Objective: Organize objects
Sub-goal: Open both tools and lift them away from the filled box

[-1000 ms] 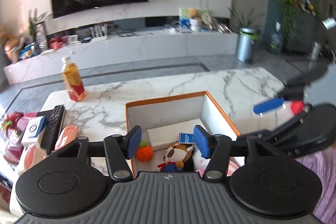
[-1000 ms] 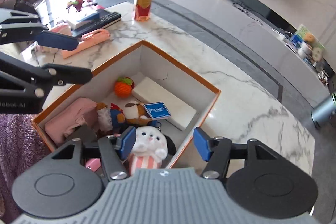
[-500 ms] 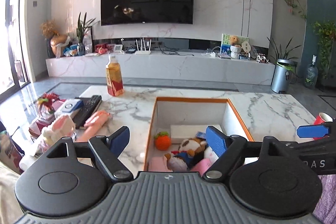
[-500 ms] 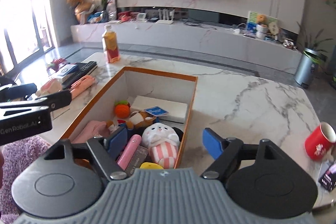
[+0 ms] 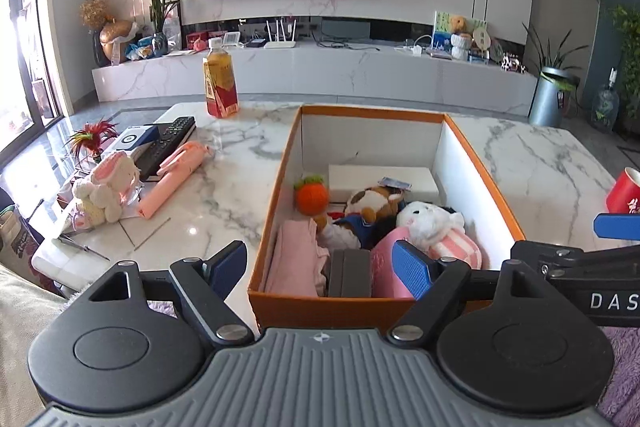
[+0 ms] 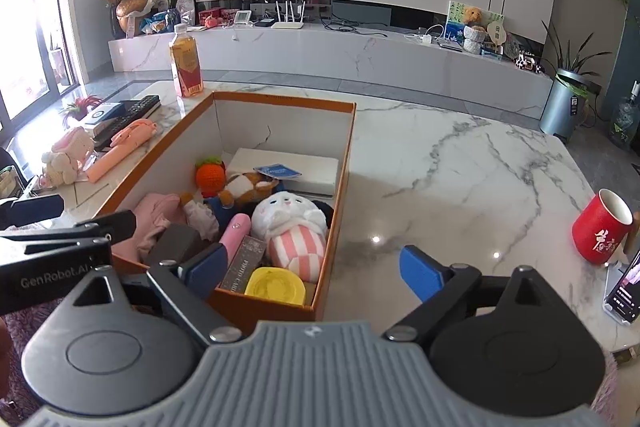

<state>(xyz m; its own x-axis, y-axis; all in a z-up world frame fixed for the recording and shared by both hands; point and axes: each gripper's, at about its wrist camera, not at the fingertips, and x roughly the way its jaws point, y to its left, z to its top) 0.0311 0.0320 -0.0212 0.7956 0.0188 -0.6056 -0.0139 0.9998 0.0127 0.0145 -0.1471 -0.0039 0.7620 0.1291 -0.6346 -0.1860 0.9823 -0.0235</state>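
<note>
An orange-rimmed rectangular cardboard box with white inner walls stands on the white marble desk and is already crowded: an orange knitted fruit toy, a brown-and-white plush dog, a white plush bunny in pink-striped clothes, a folded pink cloth, a flat white box and a yellow round lid are packed together inside. Well apart to the left, outside the box, a pink-eared white plush rabbit, a pink folded umbrella, a black remote control and an amber drink bottle with a red label are left on the desk.

The left gripper is held just before the near wall of the box with its fingers spread wide and nothing between them; the right gripper is held over the near right corner, likewise spread and empty.

Several risks are judged likely. The box could be shoved or tipped if its near rim is caught by a descending finger (cardboard is light). Soft toys may be snagged in pairs, since they are pressed against one another. The two grippers are close together, so a collision could be caused by crossing reaches. A red ceramic mug near the right edge of the desk could be knocked by a wide swing, and the tall bottle could be toppled if the remote control is reached for carelessly.
</note>
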